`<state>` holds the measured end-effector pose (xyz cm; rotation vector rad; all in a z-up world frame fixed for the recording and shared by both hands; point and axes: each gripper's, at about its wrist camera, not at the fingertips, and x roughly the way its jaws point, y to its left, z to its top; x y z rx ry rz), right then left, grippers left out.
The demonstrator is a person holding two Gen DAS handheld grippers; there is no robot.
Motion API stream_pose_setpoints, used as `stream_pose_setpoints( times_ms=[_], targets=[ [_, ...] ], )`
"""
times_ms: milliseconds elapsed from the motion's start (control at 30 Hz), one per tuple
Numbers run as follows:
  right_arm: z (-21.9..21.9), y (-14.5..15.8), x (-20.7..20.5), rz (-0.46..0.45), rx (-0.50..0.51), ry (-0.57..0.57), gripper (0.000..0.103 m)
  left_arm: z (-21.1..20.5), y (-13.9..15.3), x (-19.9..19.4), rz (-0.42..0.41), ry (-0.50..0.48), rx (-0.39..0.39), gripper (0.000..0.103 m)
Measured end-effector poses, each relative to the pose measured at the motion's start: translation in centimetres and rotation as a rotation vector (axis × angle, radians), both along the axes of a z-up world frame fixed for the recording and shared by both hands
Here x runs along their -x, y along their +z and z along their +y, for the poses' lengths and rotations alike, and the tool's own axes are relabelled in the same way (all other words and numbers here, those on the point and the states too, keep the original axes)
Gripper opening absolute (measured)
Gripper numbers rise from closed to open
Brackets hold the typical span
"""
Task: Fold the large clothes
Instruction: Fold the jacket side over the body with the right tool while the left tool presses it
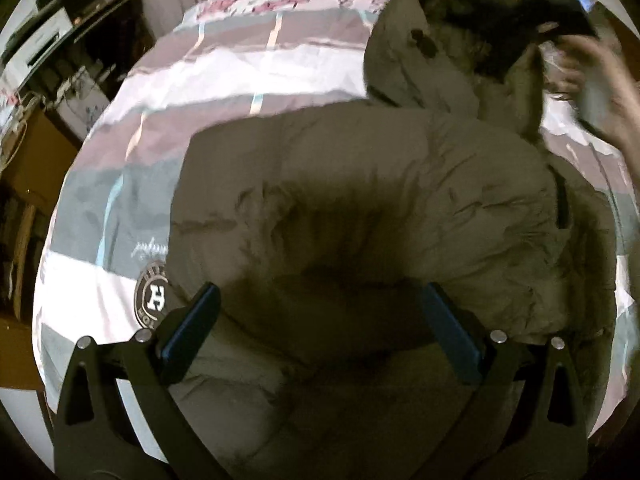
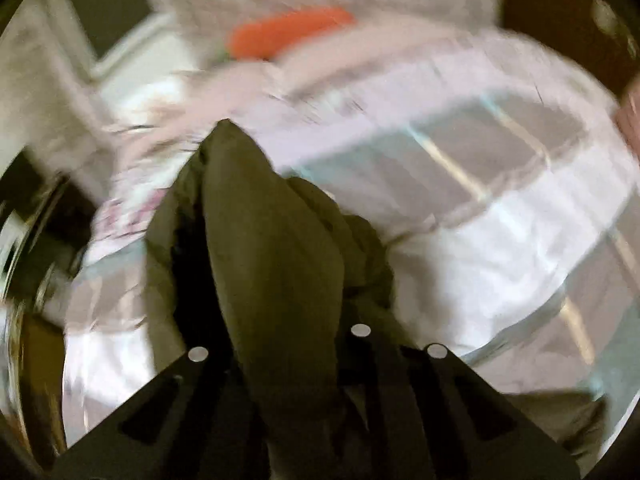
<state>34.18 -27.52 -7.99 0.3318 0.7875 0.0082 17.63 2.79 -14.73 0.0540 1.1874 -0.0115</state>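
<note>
Bedspread (image 1: pixel 256 60) under olive jacket (image 1: pixel 360 208): left tool (image 1: pixel 320 320) open above, right tool (image 2: pixel 280 320) clamps jacket fold.

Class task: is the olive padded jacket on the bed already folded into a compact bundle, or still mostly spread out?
Still mostly spread: the jacket lies broad across the patchwork bedspread, while the right gripper lifts one pinched part of it.

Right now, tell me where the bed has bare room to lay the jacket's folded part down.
Free: the striped duvet left of the olive jacket, up to the pillows. Crowded: the far right, where the right gripper lifts the hood; the left gripper hangs open above the jacket.
</note>
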Motion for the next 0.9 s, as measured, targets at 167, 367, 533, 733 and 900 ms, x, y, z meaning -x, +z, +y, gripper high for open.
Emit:
stream_pose_setpoints(
  times_ms=[167, 367, 533, 733, 900],
  targets=[
    [1.5, 6.0, 15.7, -0.185, 0.066, 0.277, 0.005, 2.5, 1.2, 0.7, -0.031, 0.107, 0.038, 0.101],
    [-0.8, 1.6, 29.8, 0.005, 0.265, 0.325, 0.023, 8.0, 7.3, 4.1, -0.207, 0.263, 0.288, 0.101],
    [-2.2, -4.0, 32.0, 0.249, 0.343, 0.188, 0.040, 8.3, 5.2, 4.2, -0.057, 0.224, 0.524, 0.101],
    [2.6, -3.2, 33.8, 0.107, 0.782, 0.256, 0.075, 6.5, 0.0, 2.4, 0.125, 0.225, 0.635, 0.101],
    [5.9, -3.5, 37.2, -0.085, 1.187, 0.576, 0.075, 4.6, -1.0, 1.7, 0.137, 0.189, 0.570, 0.101]
  ],
)
